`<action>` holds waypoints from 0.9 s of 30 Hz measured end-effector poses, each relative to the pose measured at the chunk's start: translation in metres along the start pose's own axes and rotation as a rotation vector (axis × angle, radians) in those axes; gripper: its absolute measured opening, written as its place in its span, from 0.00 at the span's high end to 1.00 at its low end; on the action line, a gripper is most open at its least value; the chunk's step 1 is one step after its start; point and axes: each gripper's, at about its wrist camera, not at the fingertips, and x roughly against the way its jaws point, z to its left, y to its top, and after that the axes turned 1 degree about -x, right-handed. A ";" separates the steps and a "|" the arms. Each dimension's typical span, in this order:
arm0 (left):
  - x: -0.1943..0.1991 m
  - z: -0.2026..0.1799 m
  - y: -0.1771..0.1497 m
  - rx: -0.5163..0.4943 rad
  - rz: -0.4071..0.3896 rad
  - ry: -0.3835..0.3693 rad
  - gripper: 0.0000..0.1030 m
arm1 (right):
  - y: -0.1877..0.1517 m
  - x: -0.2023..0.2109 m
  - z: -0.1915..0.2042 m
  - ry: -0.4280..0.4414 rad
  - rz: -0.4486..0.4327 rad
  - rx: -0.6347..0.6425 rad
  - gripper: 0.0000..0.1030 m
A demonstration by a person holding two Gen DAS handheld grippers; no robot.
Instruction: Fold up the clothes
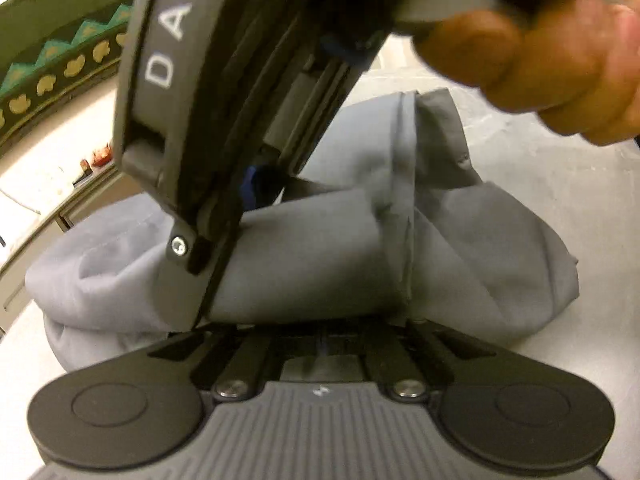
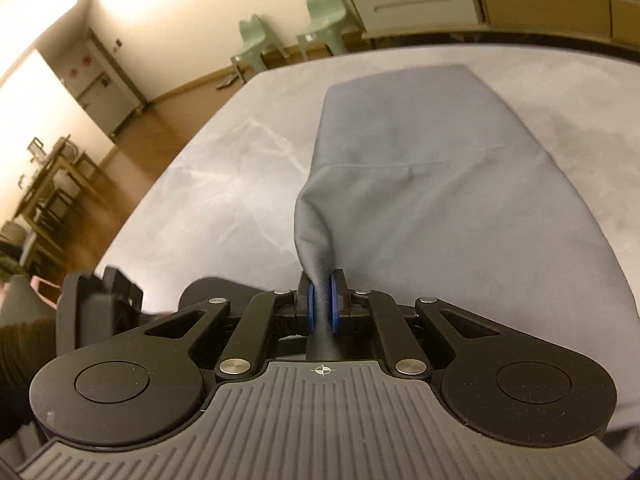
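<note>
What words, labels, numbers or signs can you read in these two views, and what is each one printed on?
"D A S", white capitals, cut off by the frame's top edge: on the curved grey housing of the right tool, seen in the left wrist view.
Red round signs on the far doors: too small to read.
A crosshair mark, not text, sits on the ribbed base of the right tool in its own view.
Nothing is printed on the grey garment.

A right gripper (image 1: 256,188) pinches bunched grey cloth (image 1: 320,256), hand (image 1: 552,52) above.

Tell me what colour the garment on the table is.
Plain blue-grey garment, no pattern; the right wrist view shows it best.
</note>
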 end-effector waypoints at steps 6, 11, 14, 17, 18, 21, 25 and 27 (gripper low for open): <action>0.031 0.017 -0.016 -0.067 0.018 -0.168 0.94 | -0.012 -0.025 0.016 -0.124 0.029 0.163 0.93; 0.076 0.089 -0.017 0.105 -0.045 -0.180 0.87 | -0.034 -0.046 0.044 -0.291 0.026 0.381 0.93; 0.082 0.134 -0.003 0.320 -0.175 -0.118 0.78 | -0.047 -0.059 0.061 -0.392 0.023 0.511 0.83; 0.054 0.159 0.002 0.497 -0.176 -0.046 0.72 | -0.089 -0.086 0.094 -0.612 -0.011 0.801 0.74; 0.036 0.164 -0.003 0.525 -0.098 0.001 0.73 | -0.098 -0.091 0.098 -0.657 -0.032 0.841 0.74; -0.008 0.177 -0.019 0.632 0.074 0.080 0.96 | -0.110 -0.089 0.095 -0.702 -0.061 0.859 0.74; 0.003 0.176 -0.026 0.667 0.087 0.005 0.97 | -0.118 -0.074 0.074 -0.746 -0.057 0.870 0.75; 0.009 0.163 -0.022 0.625 0.102 -0.021 0.98 | -0.117 -0.059 0.057 -0.747 -0.036 0.835 0.74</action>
